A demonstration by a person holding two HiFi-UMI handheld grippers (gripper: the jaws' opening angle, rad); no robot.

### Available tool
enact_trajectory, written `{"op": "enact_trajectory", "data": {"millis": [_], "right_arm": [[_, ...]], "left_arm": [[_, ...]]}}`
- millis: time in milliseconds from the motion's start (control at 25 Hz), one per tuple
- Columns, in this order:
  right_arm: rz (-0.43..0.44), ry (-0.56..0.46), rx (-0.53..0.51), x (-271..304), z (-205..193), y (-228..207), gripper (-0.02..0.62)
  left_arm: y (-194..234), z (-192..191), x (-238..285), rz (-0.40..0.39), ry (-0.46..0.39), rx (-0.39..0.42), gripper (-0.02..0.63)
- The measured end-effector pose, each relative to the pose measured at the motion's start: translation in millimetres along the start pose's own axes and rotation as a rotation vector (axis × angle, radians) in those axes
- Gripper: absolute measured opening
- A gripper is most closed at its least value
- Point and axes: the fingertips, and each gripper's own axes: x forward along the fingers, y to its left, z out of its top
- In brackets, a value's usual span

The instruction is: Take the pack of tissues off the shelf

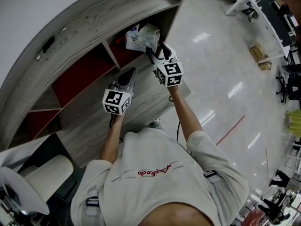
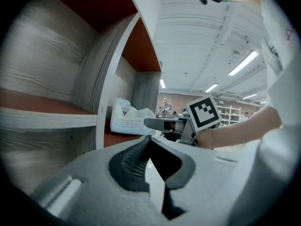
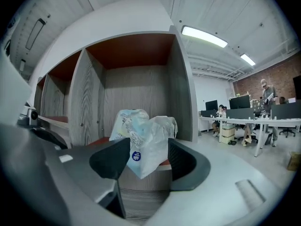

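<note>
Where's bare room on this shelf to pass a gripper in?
Free: the middle compartment, bare between its dividers. Crowded: the right-end compartment, which holds the pack of tissues, with the open right gripper just in front.

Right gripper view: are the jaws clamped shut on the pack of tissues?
No: the right gripper stands wide open, and the pack of tissues sits on the shelf in the gap, pressed by neither pad.

Glossy crinkled plastic wraps the pack of tissues (image 3: 141,140); the shelf (image 3: 181,102) is matt wood-grain.
</note>
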Motion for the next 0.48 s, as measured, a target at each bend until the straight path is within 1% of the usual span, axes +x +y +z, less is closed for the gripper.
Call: {"op": "enact_trajectory", "data": {"millis": [40, 240, 320, 480], "right_arm": [[-0.007, 0.003, -0.007, 1.8, -0.2, -0.2, 0.252], [-0.041, 0.025, -0.065, 3.8, -4.6, 0.0, 0.068], [-0.048, 0.029, -0.081, 3.1, -6.4, 1.1, 0.048], [-0.052, 0.025, -0.107, 1.2, -5.3, 3.7, 0.034]], "left_arm": [[1.5, -0.2, -0.4, 0.003, 0.0, -0.001, -0.002], [7.3, 1.2, -1.9, 0.014, -0.001, -0.002, -0.002], [8.3, 0.7, -2.0, 0.015, 0.0, -0.002, -0.002], [7.6, -0.1, -0.6, 0.009, 0.003, 0.0, -0.002]]}}
